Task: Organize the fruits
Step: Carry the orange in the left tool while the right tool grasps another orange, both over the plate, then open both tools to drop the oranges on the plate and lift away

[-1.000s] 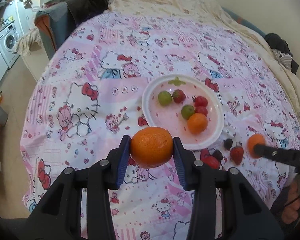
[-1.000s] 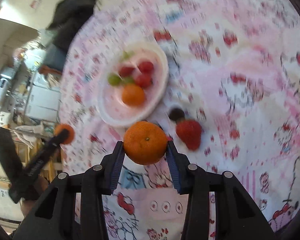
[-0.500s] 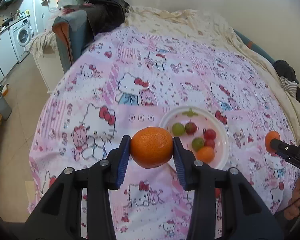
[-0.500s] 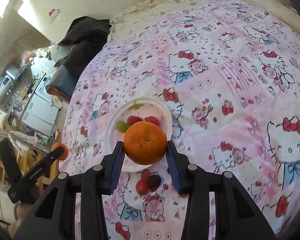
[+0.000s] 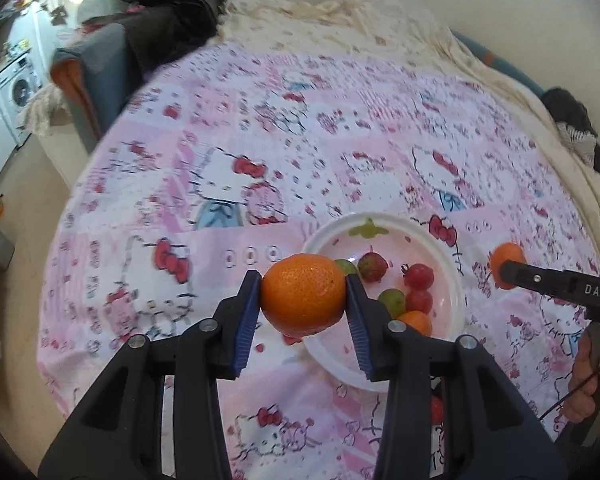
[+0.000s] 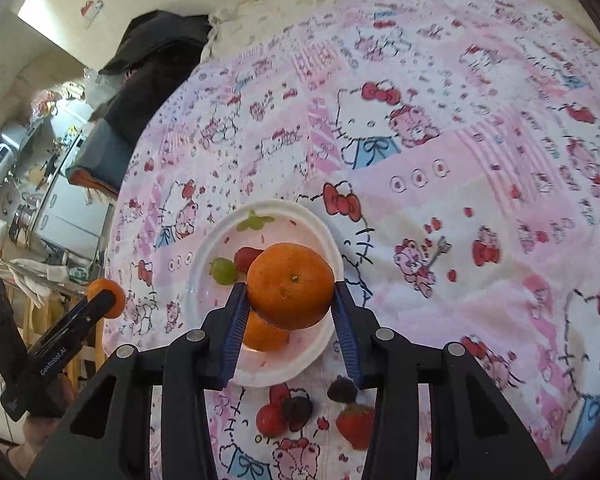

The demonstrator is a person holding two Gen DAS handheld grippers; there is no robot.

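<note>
While each unit carried one fruit, the left gripper (image 5: 303,295) was clamped on a mandarin (image 5: 303,295), its blue ribbed pads pressing the fruit at 9 and 3 o'clock. This mandarin hung above the bedspread (image 5: 220,152), just off the 9 o'clock rim of the white plate (image 5: 458,280).

Inside the plate lay two green grapes (image 5: 393,301), a strawberry (image 5: 373,267), two red cherry-like fruits (image 5: 419,274) and a small orange fruit (image 5: 418,322). The left gripper's right finger partly hid the plate's near side.

At 3 o'clock in the left view, the right gripper (image 6: 290,286) appeared edge-on. It was closed on a second mandarin (image 6: 290,286), gripped at 9 and 3 o'clock and held over the plate's 5 o'clock sector. That fruit covered part of the plate's contents.

Beyond the plate's near rim, on the cloth at 6 o'clock, rested a red round fruit (image 6: 271,419), two dark grapes (image 6: 298,408) and a strawberry (image 6: 356,424).

Both mandarins were round with dimpled peel. The plate was smooth and glossy; the bedspread was soft quilted fabric printed with pink cartoon cats.
</note>
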